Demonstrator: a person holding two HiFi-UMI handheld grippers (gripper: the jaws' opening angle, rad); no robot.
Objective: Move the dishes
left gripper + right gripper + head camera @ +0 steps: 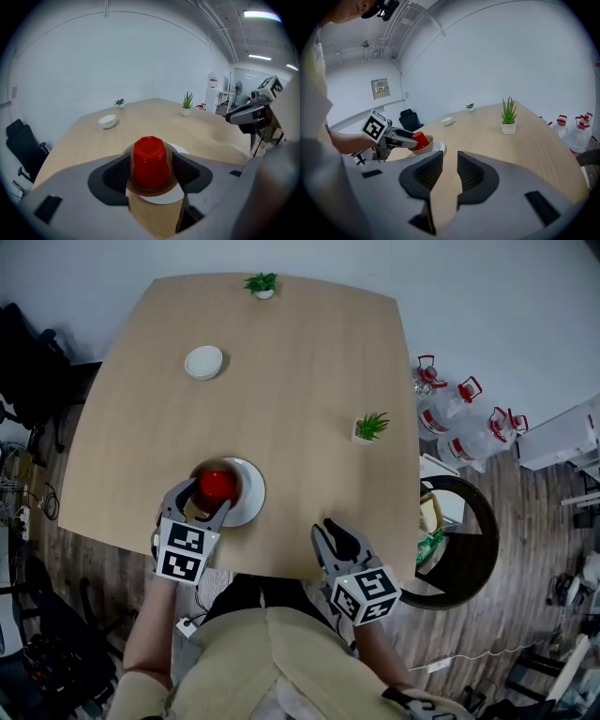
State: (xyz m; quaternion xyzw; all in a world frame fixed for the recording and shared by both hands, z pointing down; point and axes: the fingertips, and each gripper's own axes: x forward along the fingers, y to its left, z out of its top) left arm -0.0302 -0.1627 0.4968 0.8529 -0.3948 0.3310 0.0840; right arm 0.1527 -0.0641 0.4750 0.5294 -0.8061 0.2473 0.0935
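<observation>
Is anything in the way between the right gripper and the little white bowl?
Nothing visible. Bare table lies between the right gripper and the small white bowl; the white plate sits left of that path.

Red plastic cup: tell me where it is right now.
In the head view the upside-down red plastic cup is at the near-left edge of the light wooden table, over the round white plate, gripped by the left claw.

No words, brands or numbers can be read anywhere. The cubes on the left hand-held gripper [214,498] and the right hand-held gripper [335,538] carry only black-and-white square patterns. The wall plate [380,86] and the red label [213,80] on a white cabinet [213,91] are too small to read.
</observation>
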